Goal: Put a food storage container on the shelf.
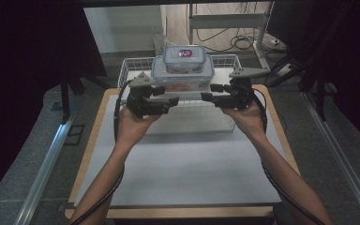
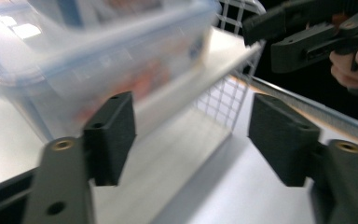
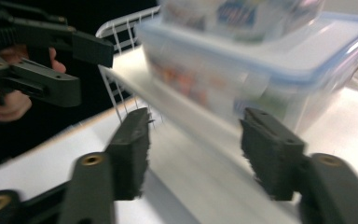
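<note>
**Flanking the stacked containers in the basket**

Sitting in the white wire basket at the far end of the tabletop, the large clear container with its blue-rimmed lid carries a smaller clear container stacked on top. Something orange-red shows through the wall of the large one, though blur keeps you from telling what it is.

Your left gripper is held up at the near left of the basket, just beside the large container's left end. Its jaws are spread apart and grasp nothing; in the left gripper view the container lies beyond and above the left jaw, not between the two.

Your right gripper mirrors it at the near right, just beside the container's right end. Its jaws are likewise released and empty; in the right gripper view the large container lies just beyond them, and the basket's wire wall runs off to the left.

Both grippers point inward toward each other, apart, with the basket's near wall below them.
</note>
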`<state>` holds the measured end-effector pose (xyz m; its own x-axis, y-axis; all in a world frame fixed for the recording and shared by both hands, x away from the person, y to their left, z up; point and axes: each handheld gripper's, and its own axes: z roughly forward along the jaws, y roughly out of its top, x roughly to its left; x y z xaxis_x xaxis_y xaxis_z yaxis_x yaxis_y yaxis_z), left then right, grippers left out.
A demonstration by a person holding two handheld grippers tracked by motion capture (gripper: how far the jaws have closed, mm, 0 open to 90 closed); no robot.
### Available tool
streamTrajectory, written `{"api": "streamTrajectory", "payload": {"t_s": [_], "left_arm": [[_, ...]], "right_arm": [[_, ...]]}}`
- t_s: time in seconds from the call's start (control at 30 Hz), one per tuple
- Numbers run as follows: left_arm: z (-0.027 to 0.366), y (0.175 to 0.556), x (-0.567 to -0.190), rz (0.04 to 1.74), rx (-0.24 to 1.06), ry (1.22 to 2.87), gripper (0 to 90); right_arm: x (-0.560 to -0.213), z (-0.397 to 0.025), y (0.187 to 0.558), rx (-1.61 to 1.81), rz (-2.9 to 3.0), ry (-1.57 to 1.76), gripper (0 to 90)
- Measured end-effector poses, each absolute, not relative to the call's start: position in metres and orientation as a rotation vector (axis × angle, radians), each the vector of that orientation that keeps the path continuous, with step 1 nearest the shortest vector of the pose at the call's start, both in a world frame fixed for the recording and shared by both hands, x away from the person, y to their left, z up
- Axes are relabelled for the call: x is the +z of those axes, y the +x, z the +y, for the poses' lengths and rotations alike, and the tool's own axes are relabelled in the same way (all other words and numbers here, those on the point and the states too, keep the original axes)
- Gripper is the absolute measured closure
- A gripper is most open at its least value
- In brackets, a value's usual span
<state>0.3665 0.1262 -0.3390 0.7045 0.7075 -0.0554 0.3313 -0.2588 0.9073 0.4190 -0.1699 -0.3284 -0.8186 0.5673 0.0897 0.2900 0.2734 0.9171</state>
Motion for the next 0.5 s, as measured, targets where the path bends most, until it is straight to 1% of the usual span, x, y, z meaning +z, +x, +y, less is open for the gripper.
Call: {"api": "streamTrajectory", "payload": {"t_s": [0.13, 0.23, 0.3, 0.5], "left_arm": [[0.125, 0.348, -0.361, 0.808, 0.435, 1.887, 19.9], [0.127, 0.336, -0.377, 0.808, 0.405, 1.902, 14.8], [0.129, 0.328, -0.387, 0.815, 0.399, 1.917, 10.5], [0.137, 0.302, -0.416, 0.841, 0.389, 1.924, 5.6]], "right_arm": [[-0.344, -0.172, 0.401, 1.49, 2.306, 0.727, 28.0], [-0.356, -0.175, 0.39, 1.471, 2.321, 0.708, 21.2], [-0.364, -0.178, 0.383, 1.45, 2.329, 0.699, 18.6], [-0.386, -0.192, 0.362, 1.446, 2.333, 0.716, 12.1]]}}
